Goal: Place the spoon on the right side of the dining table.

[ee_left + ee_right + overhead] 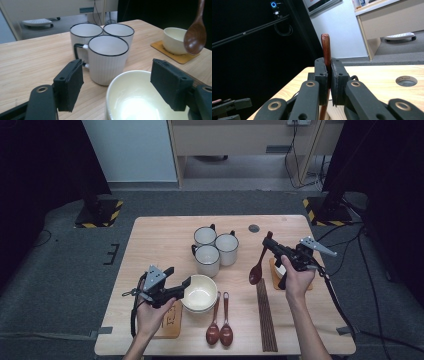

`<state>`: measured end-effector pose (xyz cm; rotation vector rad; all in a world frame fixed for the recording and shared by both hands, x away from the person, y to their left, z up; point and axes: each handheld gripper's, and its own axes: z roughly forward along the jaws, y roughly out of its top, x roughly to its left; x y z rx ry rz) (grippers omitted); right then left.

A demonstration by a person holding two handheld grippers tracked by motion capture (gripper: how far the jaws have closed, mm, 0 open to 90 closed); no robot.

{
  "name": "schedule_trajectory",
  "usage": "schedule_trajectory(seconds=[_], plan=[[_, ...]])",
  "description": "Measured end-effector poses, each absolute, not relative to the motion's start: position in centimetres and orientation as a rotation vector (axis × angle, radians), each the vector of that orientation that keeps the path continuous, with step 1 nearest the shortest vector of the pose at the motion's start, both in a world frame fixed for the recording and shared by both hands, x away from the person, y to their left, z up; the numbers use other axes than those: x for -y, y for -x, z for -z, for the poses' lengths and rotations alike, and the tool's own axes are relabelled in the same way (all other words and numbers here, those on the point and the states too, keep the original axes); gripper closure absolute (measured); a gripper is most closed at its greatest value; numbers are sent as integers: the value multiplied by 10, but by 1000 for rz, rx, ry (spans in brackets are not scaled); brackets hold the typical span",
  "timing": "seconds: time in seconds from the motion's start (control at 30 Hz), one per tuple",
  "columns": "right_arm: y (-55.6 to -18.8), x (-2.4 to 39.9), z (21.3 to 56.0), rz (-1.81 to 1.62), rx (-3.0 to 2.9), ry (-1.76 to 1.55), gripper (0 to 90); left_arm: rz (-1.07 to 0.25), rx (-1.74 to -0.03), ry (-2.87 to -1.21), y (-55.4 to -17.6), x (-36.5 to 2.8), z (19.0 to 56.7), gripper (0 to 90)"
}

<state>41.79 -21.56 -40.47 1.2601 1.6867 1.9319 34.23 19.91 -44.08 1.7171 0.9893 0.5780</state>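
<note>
Looks like a lab or studio setup: black curtains [40, 165], stand bases with hazard tape [97, 215], loose cables [295, 165] on grey carpet beyond the grippers.

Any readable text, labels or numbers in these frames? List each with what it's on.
None can be read.
Dark marks on the wooden coaster under the left gripper: too small and blurred.
Labels on items on the background shelf, right gripper view: blurred.
Mugs, bowls, spoons: no print visible.

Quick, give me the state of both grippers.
Left gripper: open, jaws astride the rim of the cream bowl, not pressing it.
Right gripper: shut on the wooden spoon.
</note>
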Motion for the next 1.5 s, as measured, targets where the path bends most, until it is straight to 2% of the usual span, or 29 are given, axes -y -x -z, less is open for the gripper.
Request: schedule_trajectory(seconds=[0.9,1.5], plan=[[-435,225,401,-1895,-1625,-1298,851,-661,-1198,-1681,-359,-255,463,249],[-444,241,394,-1882,-1566,-1325,852,-659,-1322,-1737,-372,-274,492,238]])
